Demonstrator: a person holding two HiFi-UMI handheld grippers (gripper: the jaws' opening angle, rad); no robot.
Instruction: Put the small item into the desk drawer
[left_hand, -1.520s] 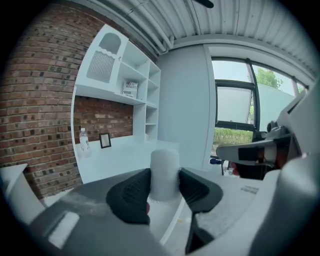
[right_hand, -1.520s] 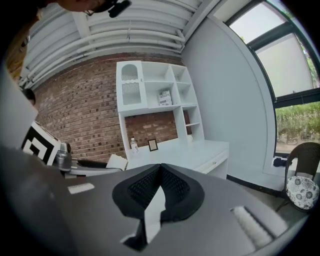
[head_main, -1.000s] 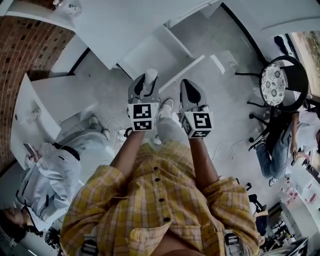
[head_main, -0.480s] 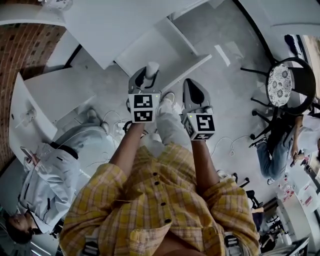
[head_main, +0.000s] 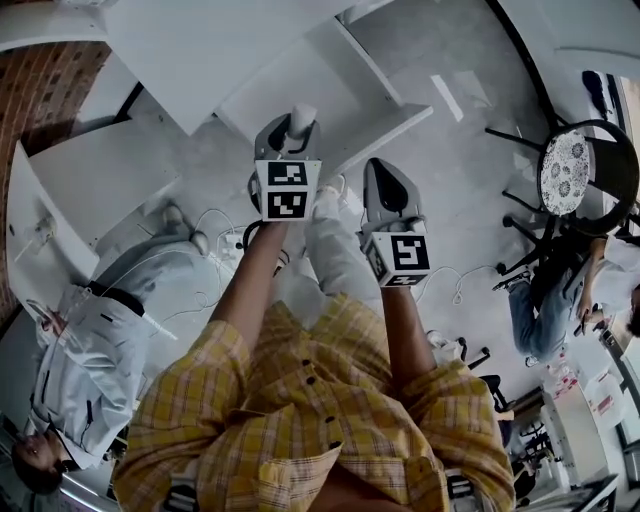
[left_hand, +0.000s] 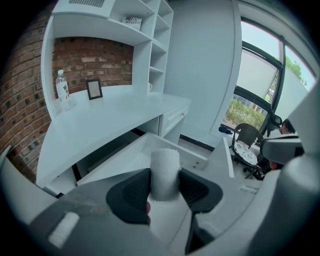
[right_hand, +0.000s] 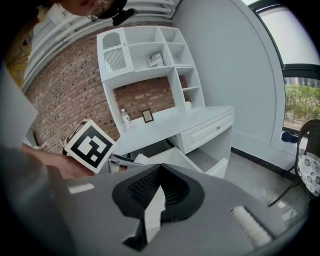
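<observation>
Gripping a small white cylinder (head_main: 302, 120) in the left gripper (head_main: 290, 142), dark pads pressed against its two sides. Read best in the left gripper view: white cylinder (left_hand: 165, 167) upright in the left gripper (left_hand: 165, 184), long axis in line with the jaws, top end poking past the pads toward 12 o'clock. Rough at the edges, perhaps a roll of some kind; cannot tell more.

Nothing in the right gripper (head_main: 385, 185). Drawn together at the tips in its own view (right_hand: 160, 185), with only a sliver of gap lower down.

Ahead lies the open drawer (head_main: 385, 128), pulled out from under the desk (head_main: 200, 45). From the left gripper, found at 12 to 1 o'clock in the head view. In the left gripper view, spread directly behind and below the cylinder (left_hand: 127, 159), bare floor showing. Judged nearer to the left gripper than the right, and already loaded, so no hand-over needed. Next move, by this reading: reach forward and down past the near rim, then part the jaws over the drawer floor.

Little in the way. On the desk at 10 o'clock in the left gripper view, a water bottle (left_hand: 62, 90) and a picture frame (left_hand: 93, 89), both well apart from the drawer. Above them, a shelf unit (left_hand: 150, 30). Off at 3 o'clock, a chair (left_hand: 246, 147) with a patterned seat. In the head view, a seated person (head_main: 100, 340) at 8 o'clock, clear of the path. Worth minding only the drawer's near edge on the way in.
</observation>
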